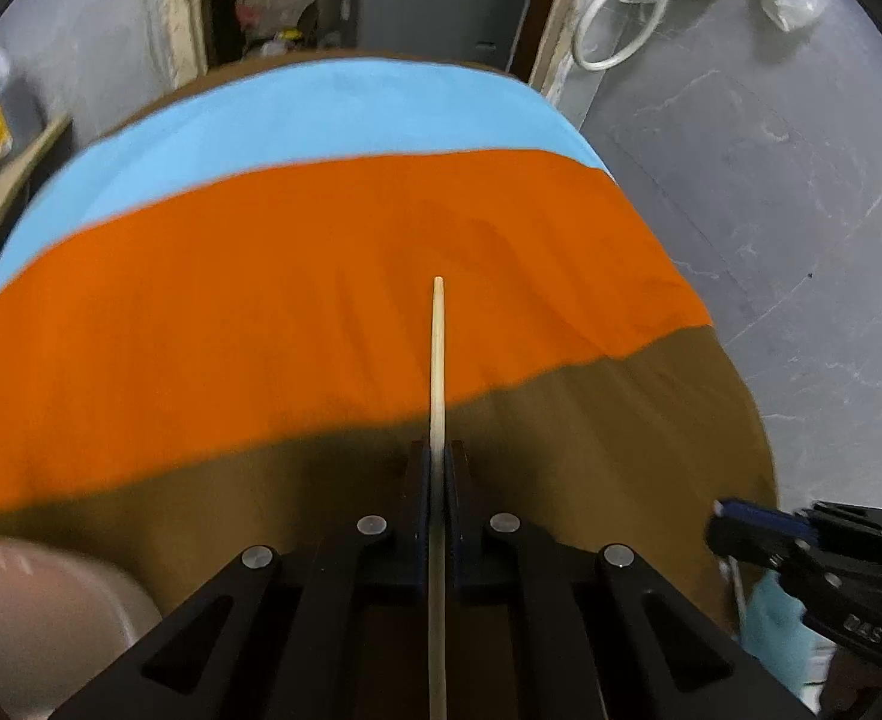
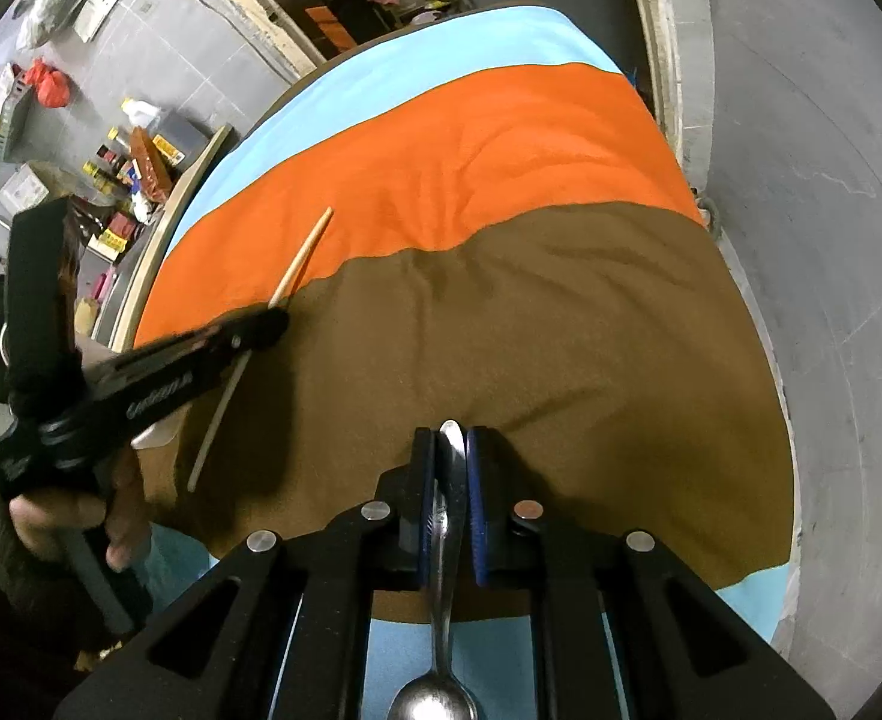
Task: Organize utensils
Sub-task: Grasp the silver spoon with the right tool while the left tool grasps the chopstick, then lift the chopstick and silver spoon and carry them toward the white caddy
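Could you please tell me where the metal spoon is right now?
The metal spoon is clamped in the right gripper at the bottom centre of the right wrist view, bowl toward the camera, over the brown band of the cloth.

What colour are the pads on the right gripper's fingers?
Blue pads on black fingers, clamped on the spoon; clearest in the right wrist view.

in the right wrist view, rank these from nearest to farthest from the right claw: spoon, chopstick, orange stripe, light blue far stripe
1. spoon: clamped in the right claw itself.
2. chopstick: to the left, held by the left claw.
3. orange stripe: ahead, beyond the brown cloth.
4. light blue far stripe: at the table's far edge.
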A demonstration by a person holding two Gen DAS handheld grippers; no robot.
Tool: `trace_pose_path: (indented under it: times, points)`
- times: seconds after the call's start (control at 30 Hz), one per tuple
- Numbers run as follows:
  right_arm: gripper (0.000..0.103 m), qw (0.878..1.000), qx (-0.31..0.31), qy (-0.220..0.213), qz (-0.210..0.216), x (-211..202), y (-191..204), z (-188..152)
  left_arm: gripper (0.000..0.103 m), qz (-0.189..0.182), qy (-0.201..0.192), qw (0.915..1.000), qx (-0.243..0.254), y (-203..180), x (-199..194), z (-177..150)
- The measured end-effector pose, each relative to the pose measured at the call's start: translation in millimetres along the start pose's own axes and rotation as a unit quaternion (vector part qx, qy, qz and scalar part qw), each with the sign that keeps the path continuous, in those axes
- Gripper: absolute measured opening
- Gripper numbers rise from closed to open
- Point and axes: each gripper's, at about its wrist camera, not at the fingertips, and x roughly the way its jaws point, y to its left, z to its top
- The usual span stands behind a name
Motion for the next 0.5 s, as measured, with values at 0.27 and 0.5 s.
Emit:
trace_pose_path:
  times: [0.27,0.5]
  points:
    - [0.010,0.999,-0.009,0.034,0.018,-2,-5,-4,0.005,-0.025,0.033,0.9981,-0.046,-4,-16,-39]
    - [0.011,0.995,-0.046,0.082,0.027,1,-5,-14,0.006,-0.037,0.050,0.9966,-0.053,-2,-18,-48]
